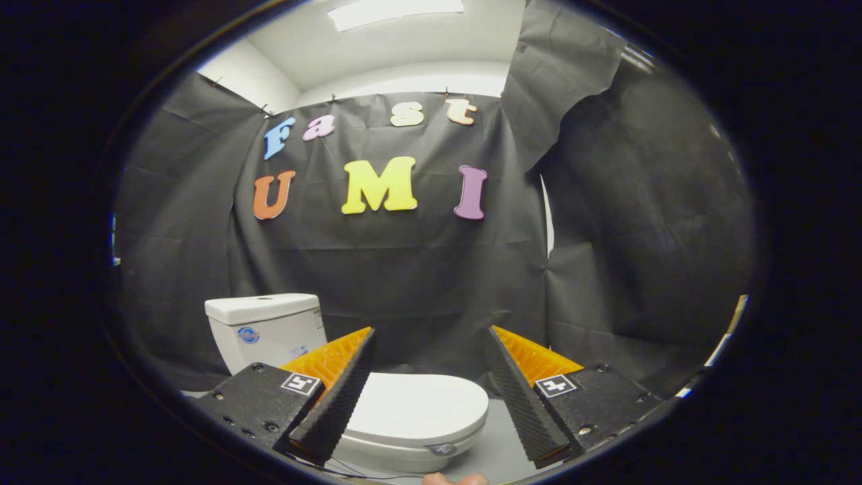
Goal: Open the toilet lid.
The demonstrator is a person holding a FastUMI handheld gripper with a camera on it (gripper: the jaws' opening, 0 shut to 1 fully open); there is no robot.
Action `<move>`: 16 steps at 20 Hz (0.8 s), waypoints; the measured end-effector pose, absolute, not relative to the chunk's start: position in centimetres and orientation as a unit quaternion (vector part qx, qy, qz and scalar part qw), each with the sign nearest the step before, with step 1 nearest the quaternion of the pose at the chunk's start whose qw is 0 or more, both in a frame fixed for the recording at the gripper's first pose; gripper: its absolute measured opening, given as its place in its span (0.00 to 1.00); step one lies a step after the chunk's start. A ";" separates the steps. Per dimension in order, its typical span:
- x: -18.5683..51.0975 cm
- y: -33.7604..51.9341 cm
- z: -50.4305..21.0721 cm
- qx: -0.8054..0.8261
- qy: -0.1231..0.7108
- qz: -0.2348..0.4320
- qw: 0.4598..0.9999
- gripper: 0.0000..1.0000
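Clearly we hold the hand-held gripper [431,377] wide above the closed lid [417,407], likely stiff and slippery; best hooked under its front rim.

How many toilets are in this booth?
1. The toilet stands beyond the open hand-held gripper, lid shut, its tank against the black wall. More could be hidden behind the fingers.

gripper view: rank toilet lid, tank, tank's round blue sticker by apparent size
1. Toilet lid, closed, partly behind the fingers.
2. Tank; it sits farther back, so lid versus tank is unsure.
3. Blue sticker, clearly smallest.
Gripper is open, holding nothing.
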State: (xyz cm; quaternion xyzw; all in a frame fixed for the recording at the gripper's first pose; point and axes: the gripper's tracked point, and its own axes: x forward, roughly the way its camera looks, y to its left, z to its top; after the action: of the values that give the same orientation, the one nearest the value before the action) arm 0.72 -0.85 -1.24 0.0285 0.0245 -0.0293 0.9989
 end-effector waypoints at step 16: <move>3.0 -1.5 -7.1 0.128 0.152 -0.040 0.979 1.00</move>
State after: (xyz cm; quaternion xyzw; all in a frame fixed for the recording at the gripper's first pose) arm 3.00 -1.55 -7.09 0.1279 0.1524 -0.0404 0.9792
